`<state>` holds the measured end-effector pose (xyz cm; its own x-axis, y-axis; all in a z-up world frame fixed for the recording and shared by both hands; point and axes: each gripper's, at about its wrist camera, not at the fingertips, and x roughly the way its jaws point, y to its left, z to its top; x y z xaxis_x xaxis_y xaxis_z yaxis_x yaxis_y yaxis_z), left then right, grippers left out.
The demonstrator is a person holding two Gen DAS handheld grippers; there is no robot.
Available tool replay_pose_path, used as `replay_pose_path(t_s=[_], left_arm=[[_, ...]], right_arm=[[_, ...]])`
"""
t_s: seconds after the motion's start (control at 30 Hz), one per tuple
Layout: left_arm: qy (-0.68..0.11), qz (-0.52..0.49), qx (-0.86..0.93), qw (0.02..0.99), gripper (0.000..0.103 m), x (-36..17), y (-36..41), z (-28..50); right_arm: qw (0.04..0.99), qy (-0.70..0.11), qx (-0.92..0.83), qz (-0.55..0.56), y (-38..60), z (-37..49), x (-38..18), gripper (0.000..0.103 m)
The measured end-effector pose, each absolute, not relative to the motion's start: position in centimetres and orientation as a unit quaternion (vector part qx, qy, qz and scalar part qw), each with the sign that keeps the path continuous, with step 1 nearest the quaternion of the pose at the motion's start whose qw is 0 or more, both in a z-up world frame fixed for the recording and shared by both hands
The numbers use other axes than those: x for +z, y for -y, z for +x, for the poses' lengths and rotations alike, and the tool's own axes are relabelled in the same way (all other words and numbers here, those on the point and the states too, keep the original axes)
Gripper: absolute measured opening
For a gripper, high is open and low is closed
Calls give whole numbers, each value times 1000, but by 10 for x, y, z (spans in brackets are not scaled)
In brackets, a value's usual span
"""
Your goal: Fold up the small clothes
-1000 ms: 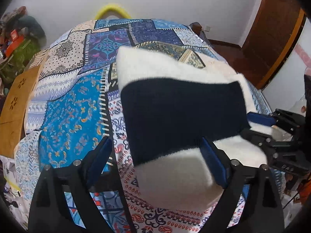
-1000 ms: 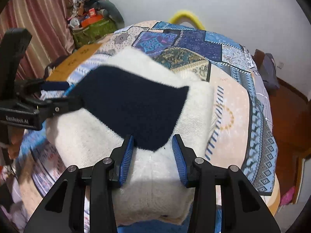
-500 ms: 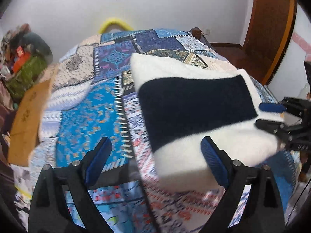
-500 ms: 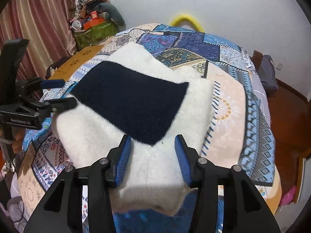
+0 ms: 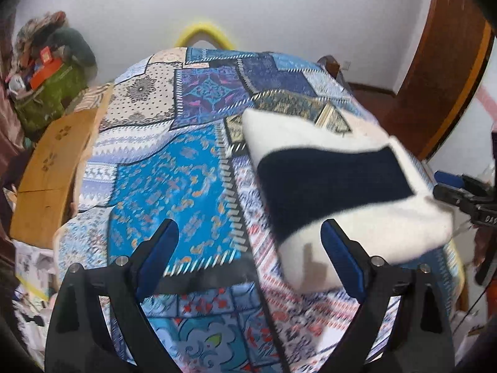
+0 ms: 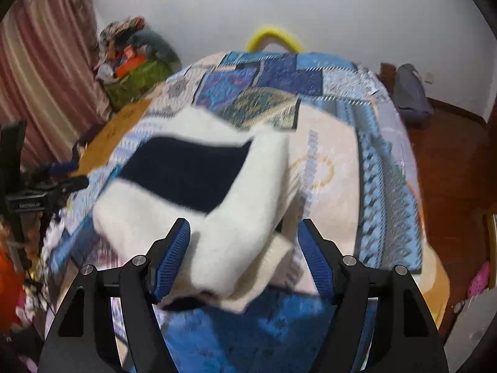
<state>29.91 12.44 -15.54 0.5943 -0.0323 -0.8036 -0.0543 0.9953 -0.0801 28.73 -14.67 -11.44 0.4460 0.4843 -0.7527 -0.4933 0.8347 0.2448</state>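
**Folded fleece resting on the patchwork bedspread, both my claws spread wide**

Everything here I place against the folded fleece garment [image 5: 341, 186], a thick, fuzzy white bundle with a broad navy band across its top face. It lies on the patchwork bedspread [image 5: 186, 171], a thin printed cloth of blue, purple and cream panels edged with stitch-like white dashes.

Far left of the garment, past the bed's edge, sits a green bag [image 5: 46, 93] stuffed with jumbled items, and nearer, a flat tan wooden board [image 5: 52, 168] with small dark flower marks. Beyond the garment, at the head of the bed, a yellow curved tube [image 5: 202, 34] arches against the white wall.

My left gripper [image 5: 250, 255] hangs over the bedspread just left of the garment, its black arms spread wide and nothing between the ribbed blue pads [image 5: 161, 248]; the right-hand pad overlaps the garment's soft white near corner in this view, though I cannot tell whether it touches.

From the right wrist view, my right gripper [image 6: 245, 255] is also spread apart, its mesh-textured blue pads flanking the garment's plump rolled near edge [image 6: 236, 242] without pinching it. Right of the garment the bedspread shows a pale peach panel [image 6: 326, 168] with a faint ring print. Further right, on the reddish wooden floor, lies a slumped grey bag [image 6: 410, 93].
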Motion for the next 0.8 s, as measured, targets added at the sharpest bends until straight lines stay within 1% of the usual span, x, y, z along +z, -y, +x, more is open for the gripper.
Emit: replay_pose_path(t_s=[0.03, 0.1, 0.3, 0.4, 0.6, 0.63, 0.67, 0.7, 0.8], left_arm=[[-453, -58, 2, 890, 94, -155, -126, 306], [-466, -83, -10, 881, 94, -161, -128, 321], [-528, -156, -57, 833, 94, -208, -125, 363], [-540, -202, -88, 813, 94, -222, -126, 371], [-564, -259, -124, 774, 94, -247, -121, 388], [-566, -267, -131, 769, 92, -249, -120, 389], [-566, -275, -139, 765, 85, -251, -118, 391], [-567, -280, -144, 761, 84, -252, -116, 392], [-559, -268, -138, 772, 76, -246, -109, 391]], right_arm=[[851, -440, 287, 2, 146, 291, -114, 76], [849, -445, 286, 12, 145, 300, -116, 79], [806, -514, 290, 46, 135, 335, -158, 79], [779, -539, 310, 77, 134, 344, -178, 79], [734, -566, 343, 148, 135, 355, -202, 79], [733, -566, 345, 152, 135, 354, -203, 79], [731, -565, 348, 156, 135, 353, -203, 78], [730, -564, 351, 161, 135, 353, -203, 74], [724, -565, 358, 171, 138, 350, -199, 55]])
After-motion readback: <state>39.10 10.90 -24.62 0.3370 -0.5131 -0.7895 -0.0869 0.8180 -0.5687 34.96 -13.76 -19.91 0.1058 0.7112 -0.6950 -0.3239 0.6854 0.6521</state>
